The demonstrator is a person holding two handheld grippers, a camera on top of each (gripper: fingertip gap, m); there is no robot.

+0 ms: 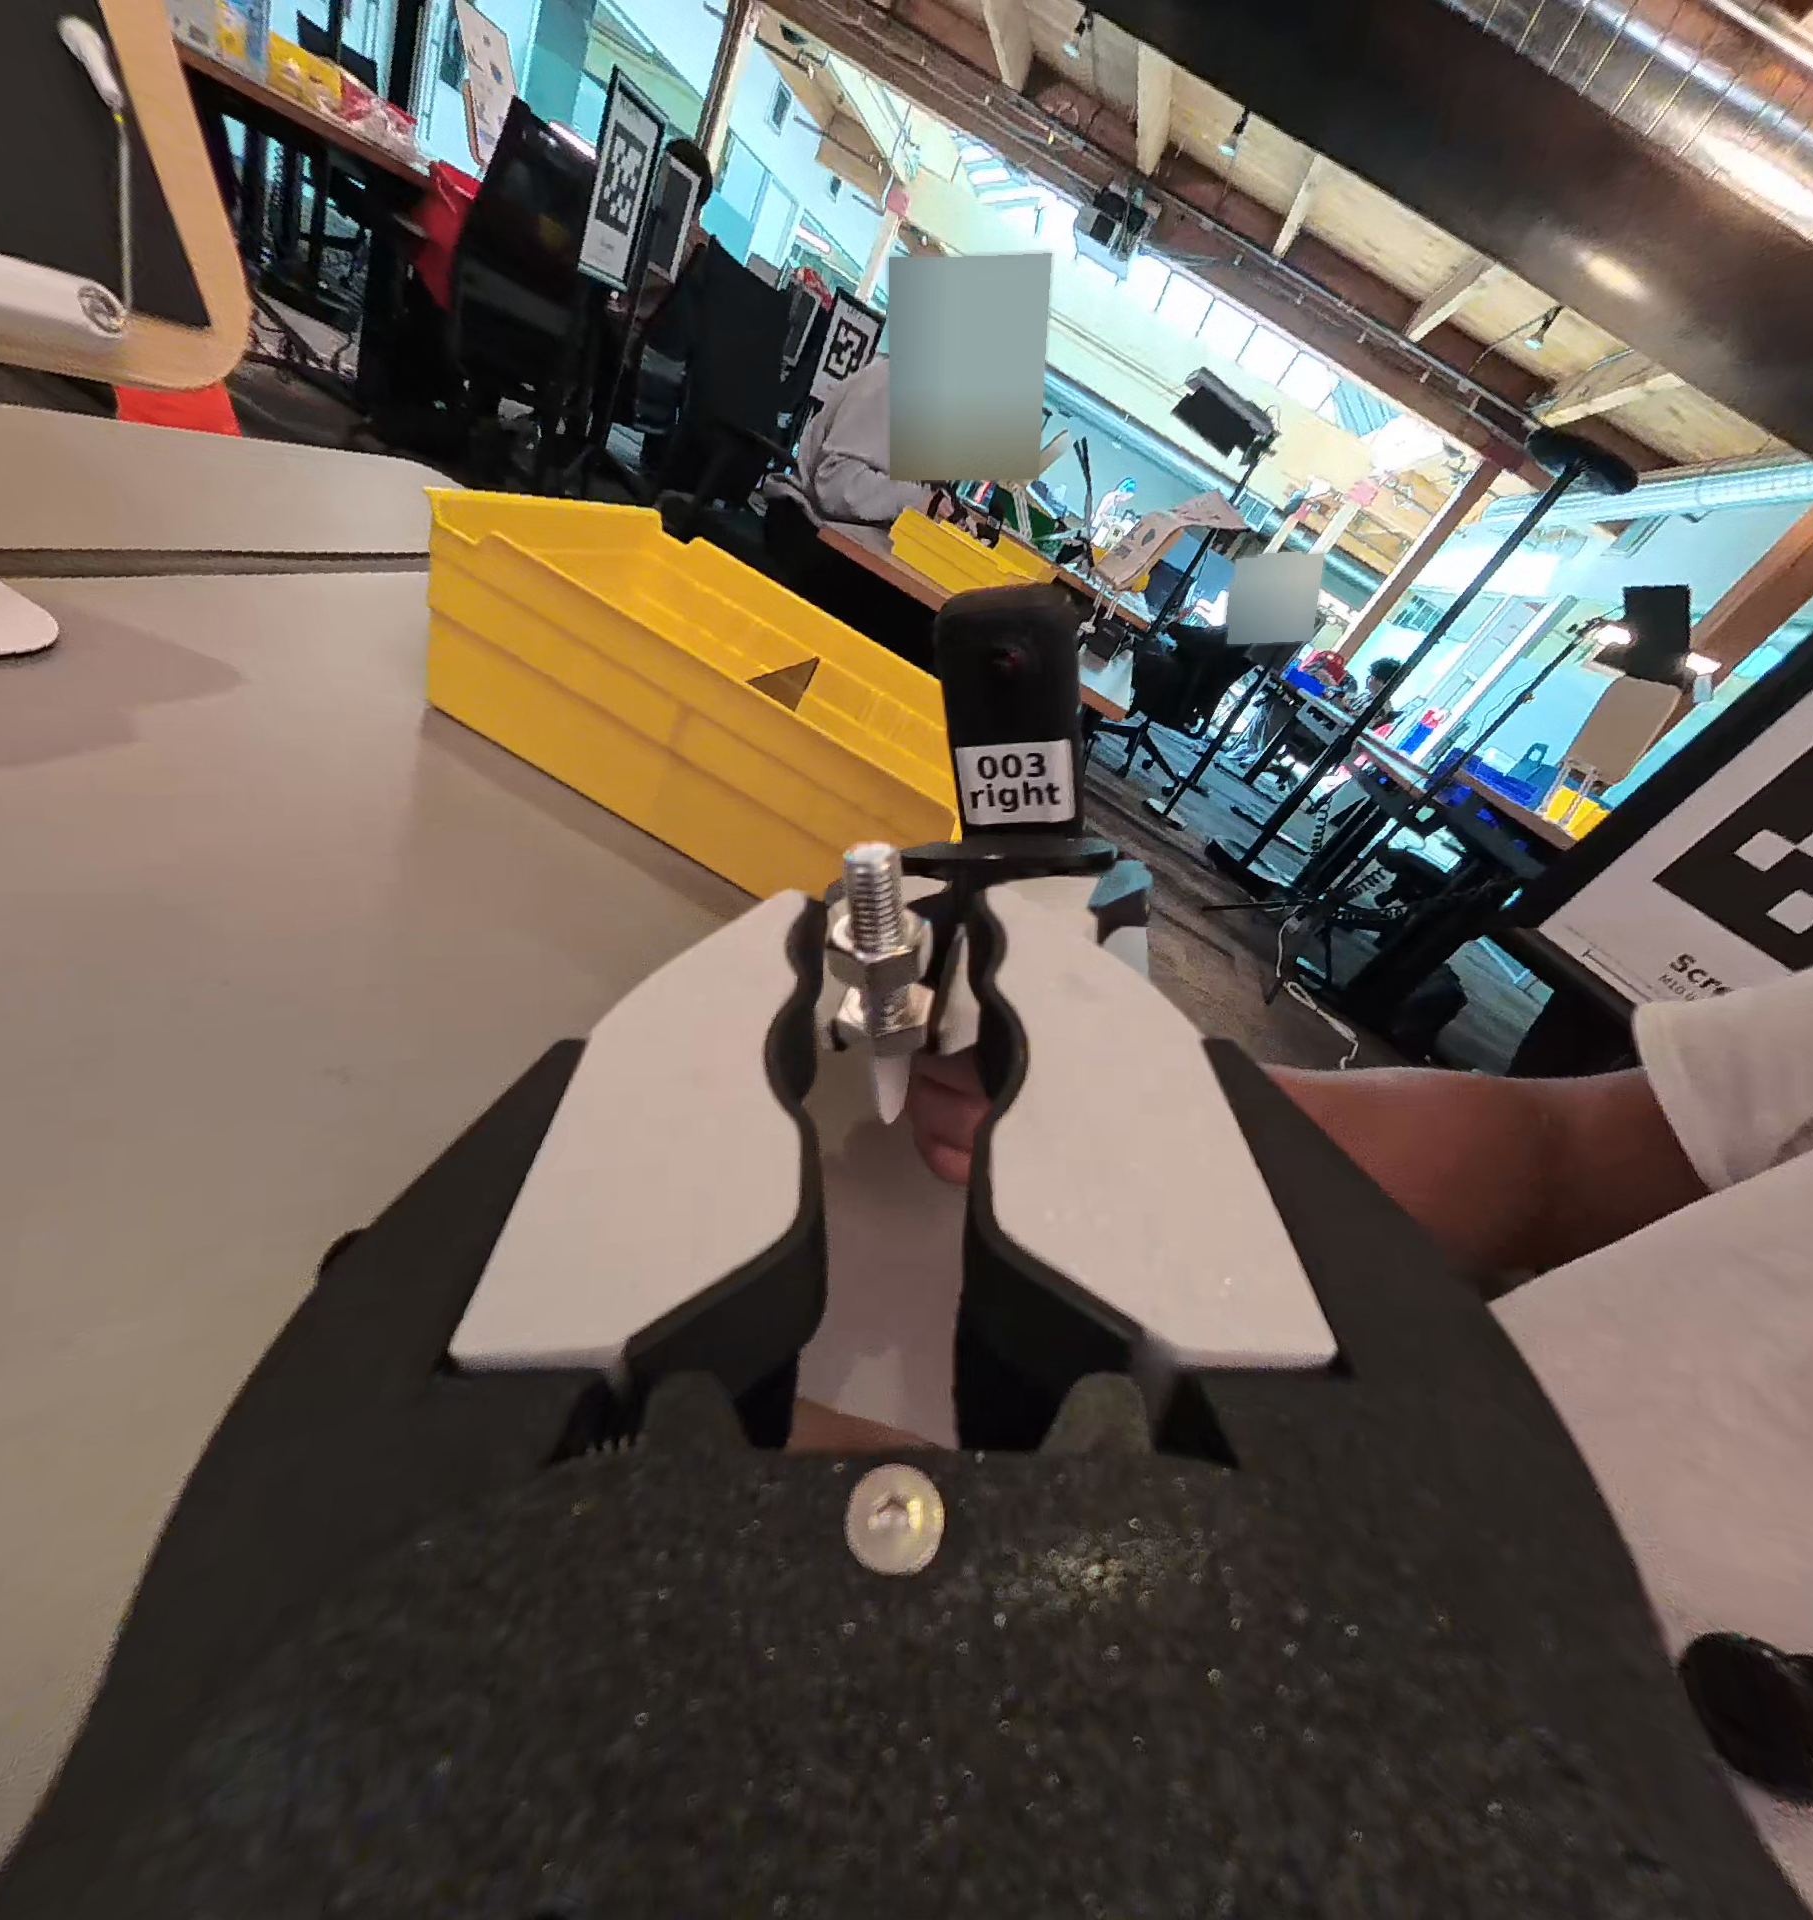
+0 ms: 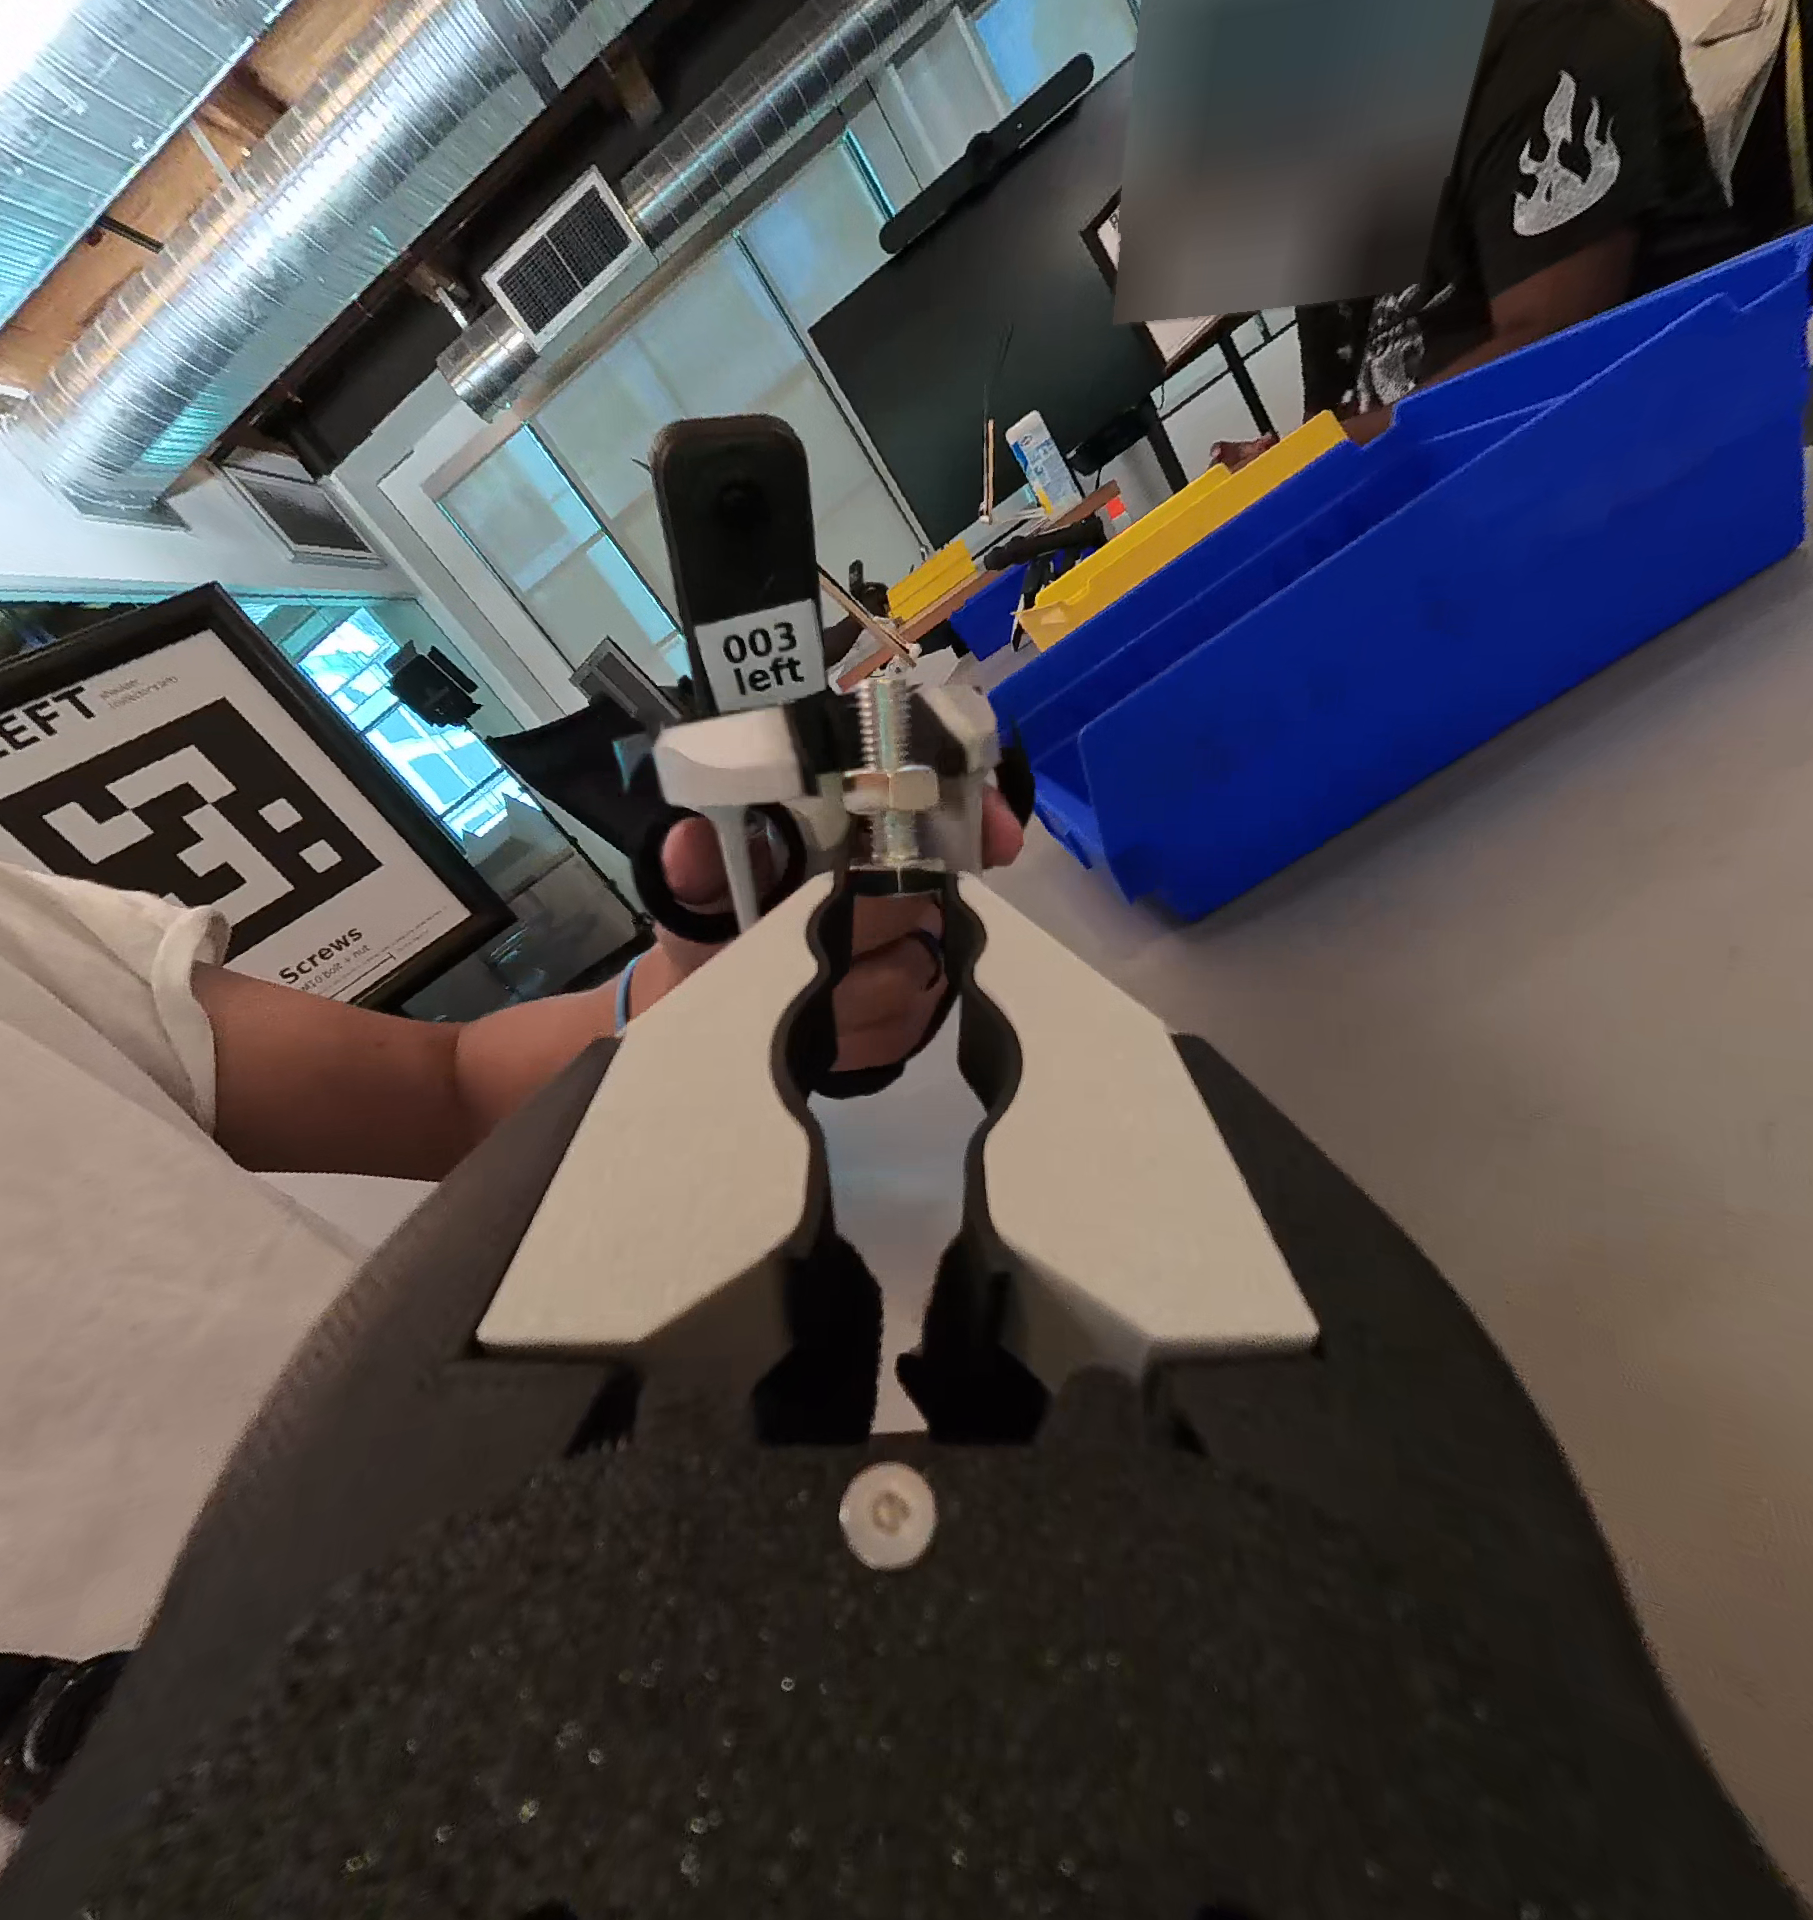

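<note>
A silver bolt [image 1: 871, 894] stands upright between the two grippers, which face each other tip to tip above the grey table [image 1: 206, 987]. A hex nut [image 1: 876, 951] sits partway down its thread, and my left gripper [image 1: 886, 914] is shut on that nut. My right gripper [image 2: 894, 888] is shut on the hex head [image 2: 897, 879] at the bolt's lower end. In the right wrist view the nut [image 2: 891, 792] shows clamped between the left gripper's white fingers [image 2: 736, 779]. The right gripper's white fingertips [image 1: 886, 1086] show below the nut in the left wrist view.
A yellow bin [image 1: 673, 675] stands on the table beyond the left gripper. A blue bin [image 2: 1401, 644] stands to the right of the right gripper. Framed marker boards [image 2: 185, 810] stand beside the table. The holder's arms [image 2: 382, 1081] and people at other tables [image 1: 850, 457] are nearby. My left and right fingertips are right by each other.
</note>
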